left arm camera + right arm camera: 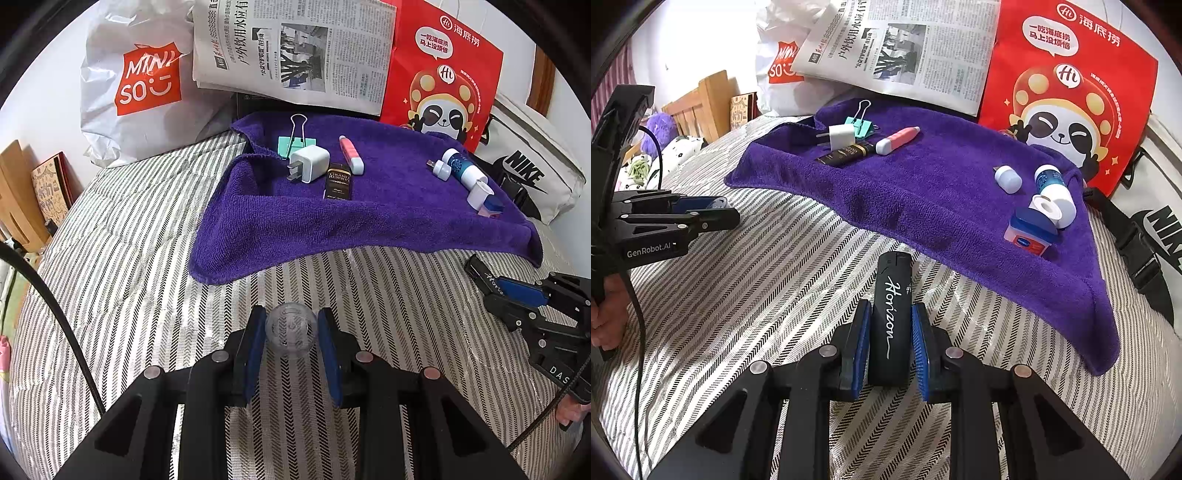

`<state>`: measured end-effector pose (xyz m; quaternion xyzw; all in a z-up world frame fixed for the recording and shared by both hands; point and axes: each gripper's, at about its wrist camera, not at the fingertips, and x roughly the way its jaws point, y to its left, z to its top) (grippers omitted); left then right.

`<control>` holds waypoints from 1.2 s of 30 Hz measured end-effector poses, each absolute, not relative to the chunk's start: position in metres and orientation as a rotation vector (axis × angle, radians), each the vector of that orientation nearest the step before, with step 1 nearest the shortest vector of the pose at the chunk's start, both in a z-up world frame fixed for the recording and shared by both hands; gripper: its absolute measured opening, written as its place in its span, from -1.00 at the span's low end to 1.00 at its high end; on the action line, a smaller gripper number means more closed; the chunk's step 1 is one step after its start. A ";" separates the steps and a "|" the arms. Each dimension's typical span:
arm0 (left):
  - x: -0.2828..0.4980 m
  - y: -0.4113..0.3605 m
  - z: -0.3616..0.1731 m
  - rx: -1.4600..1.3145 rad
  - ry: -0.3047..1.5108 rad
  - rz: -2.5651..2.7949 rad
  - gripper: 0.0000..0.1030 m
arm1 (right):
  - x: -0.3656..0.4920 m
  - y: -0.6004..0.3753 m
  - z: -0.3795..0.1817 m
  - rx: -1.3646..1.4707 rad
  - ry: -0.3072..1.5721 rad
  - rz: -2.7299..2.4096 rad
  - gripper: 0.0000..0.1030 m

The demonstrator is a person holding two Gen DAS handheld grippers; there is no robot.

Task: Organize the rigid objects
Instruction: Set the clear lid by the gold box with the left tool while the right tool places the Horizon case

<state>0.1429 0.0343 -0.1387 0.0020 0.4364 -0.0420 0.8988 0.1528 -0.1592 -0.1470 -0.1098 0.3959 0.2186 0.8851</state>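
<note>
My left gripper [291, 334] is shut on a clear plastic ball [291, 329] above the striped bedspread, short of the purple towel [369, 221]. My right gripper [891, 338] is shut on a black "Horizon" stick [892, 314], near the towel's front edge [923, 206]. On the towel's left lie a teal binder clip [297, 142], a white charger plug [308, 163], a black "Grand Reserve" box [338, 181] and a pink-white tube [351, 155]. On its right lie a small white USB piece [441, 169], a blue-white bottle [463, 170], a white cap [480, 192] and a blue-lidded jar [1032, 229].
Behind the towel stand a white Miniso bag [136, 85], a newspaper [295, 48] and a red panda bag [443, 74]. A white Nike bag [524, 173] with a black strap lies at the right. A wooden headboard [701, 107] and plush toys are at the left.
</note>
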 end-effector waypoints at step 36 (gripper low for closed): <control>0.151 0.032 -0.085 -0.057 0.852 -0.189 -0.51 | 0.171 -0.195 -0.083 -0.072 0.811 0.425 -0.58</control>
